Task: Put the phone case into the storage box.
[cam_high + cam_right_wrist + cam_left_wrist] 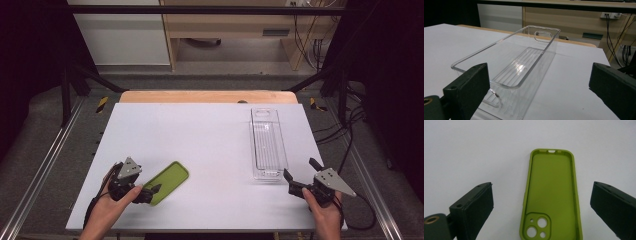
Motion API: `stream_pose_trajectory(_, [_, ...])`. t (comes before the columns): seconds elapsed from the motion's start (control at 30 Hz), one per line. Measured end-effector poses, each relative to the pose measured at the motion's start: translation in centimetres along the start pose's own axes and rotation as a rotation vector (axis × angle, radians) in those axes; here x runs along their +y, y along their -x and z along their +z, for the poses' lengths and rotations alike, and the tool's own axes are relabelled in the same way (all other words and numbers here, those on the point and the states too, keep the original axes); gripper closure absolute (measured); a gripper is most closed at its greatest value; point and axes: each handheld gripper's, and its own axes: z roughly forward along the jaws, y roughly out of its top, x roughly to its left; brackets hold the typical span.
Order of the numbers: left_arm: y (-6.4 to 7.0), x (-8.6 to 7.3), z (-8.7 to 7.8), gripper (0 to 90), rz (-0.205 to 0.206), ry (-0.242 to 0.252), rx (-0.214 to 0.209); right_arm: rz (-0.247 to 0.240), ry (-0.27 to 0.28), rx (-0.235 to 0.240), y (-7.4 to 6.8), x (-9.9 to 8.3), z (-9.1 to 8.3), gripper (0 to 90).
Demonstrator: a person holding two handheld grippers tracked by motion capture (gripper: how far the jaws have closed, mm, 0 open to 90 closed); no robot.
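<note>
Lime-green soft phone case (551,195) lies flat on the white tabletop (210,145), hollow side up, straight ahead of my left gripper (150,192) and between its two black jaws. In the left gripper view those jaws stand wide apart, one on each side of the case and clear of its edges, with the camera cut-out end nearest me and the far end pointing away along the gripper's line. From the high view I see the person's left hand (107,207) wrapped around that gripper at the near left of the table, the jaw tips at the near end of the case. Well off to its right, my right gripper (298,180) sits in the person's right hand (325,212), jaws also spread wide and holding nothing. Just ahead of it and slightly to its left stands a long clear plastic bin (524,62) with a ribbed floor and a slot handle in the far end wall; its near end lies close in front of the jaws, touching neither of them.
</note>
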Motion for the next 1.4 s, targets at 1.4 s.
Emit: stream_pose_trajectory(1.4, [0.0,-2.8,2.7,4.9,0.030,-0.131,-0.100,0.000,-0.012,0.016,-0.2,0.0,0.1,3.6])
